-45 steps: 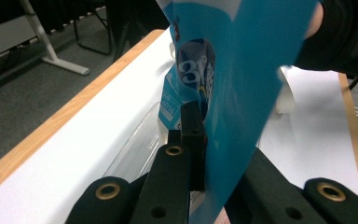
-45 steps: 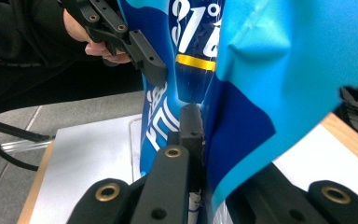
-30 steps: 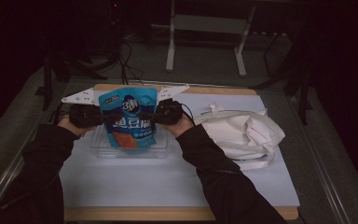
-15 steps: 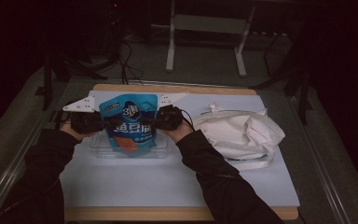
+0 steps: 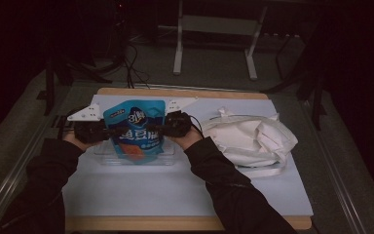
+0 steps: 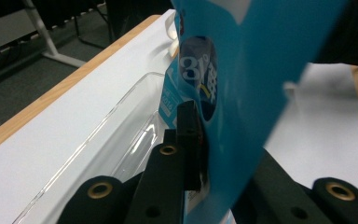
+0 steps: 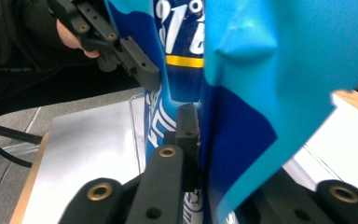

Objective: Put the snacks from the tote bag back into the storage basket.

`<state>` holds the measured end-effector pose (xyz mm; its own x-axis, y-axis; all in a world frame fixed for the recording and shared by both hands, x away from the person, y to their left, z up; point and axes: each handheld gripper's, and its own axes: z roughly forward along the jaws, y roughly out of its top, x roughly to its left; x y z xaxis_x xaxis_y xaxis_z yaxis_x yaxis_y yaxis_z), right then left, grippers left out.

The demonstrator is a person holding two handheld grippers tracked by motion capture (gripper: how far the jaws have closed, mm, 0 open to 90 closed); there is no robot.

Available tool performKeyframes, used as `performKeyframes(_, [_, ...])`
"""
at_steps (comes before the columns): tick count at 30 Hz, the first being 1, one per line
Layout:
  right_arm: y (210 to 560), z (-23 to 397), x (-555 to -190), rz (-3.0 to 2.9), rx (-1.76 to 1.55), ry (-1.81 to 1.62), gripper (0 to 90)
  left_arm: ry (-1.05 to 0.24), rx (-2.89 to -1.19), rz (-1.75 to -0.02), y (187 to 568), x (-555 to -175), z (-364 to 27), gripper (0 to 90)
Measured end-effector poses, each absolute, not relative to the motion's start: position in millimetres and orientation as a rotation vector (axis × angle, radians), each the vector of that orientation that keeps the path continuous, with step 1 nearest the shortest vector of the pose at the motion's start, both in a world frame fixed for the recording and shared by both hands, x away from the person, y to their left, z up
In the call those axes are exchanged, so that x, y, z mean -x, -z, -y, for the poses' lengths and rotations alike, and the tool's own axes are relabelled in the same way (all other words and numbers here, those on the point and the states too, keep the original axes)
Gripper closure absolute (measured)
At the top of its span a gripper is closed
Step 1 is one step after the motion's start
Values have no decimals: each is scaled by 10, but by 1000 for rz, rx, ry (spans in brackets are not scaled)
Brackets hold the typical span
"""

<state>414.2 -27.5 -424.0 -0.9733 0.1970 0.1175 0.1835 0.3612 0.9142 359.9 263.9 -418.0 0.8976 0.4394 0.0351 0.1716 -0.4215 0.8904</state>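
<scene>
Evidently both grippers, left (image 5: 108,132) and right (image 5: 161,128), pinch the blue pouch (image 5: 136,130) upright over the clear tray (image 5: 168,158), likely for lowering inside.

One blue snack pouch (image 5: 137,127) stands over one clear plastic tray (image 5: 104,157), which lies on one white mat (image 5: 175,190) covering one wooden table (image 5: 185,92). Two grippers hold the pouch: the left gripper (image 5: 108,132) at the pouch's left edge, the right gripper (image 5: 163,127) at its right edge. One white cloth bag (image 5: 251,141) lies right of the pouch. Two dark sleeves (image 5: 224,185) reach toward the pouch.
</scene>
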Motion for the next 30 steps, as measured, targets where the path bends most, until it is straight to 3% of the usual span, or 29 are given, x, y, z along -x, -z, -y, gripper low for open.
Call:
performKeyframes(2, [4235,279,-4143,-2580,-362,-1734,785,-330,-2018,-455,4188,-3580,-2629,830])
performKeyframes(5, [4229,279,-4150,-2571,-376,-1742,628,-338,-2018,-496,4201,-3555,-2604,752])
performKeyframes(12, [4221,250,-4142,-2574,-406,-1709,339,-352,-2020,-601,4152,-3524,-2580,415])
performKeyframes(15, [4210,255,-4138,-2577,-422,-1700,267,-306,-2004,-602,4143,-3510,-2606,292])
performKeyframes(16, [4203,267,-4143,-2568,-449,-1710,232,-300,-1997,-601,4142,-3501,-2604,184])
performKeyframes(21, [4174,353,-4167,-2537,-516,-1747,159,-341,-1976,-639,4135,-3465,-2628,20])
performKeyframes(30, [4121,530,-4151,-2462,-537,-1676,161,-430,-1937,-710,4139,-3330,-2659,20])
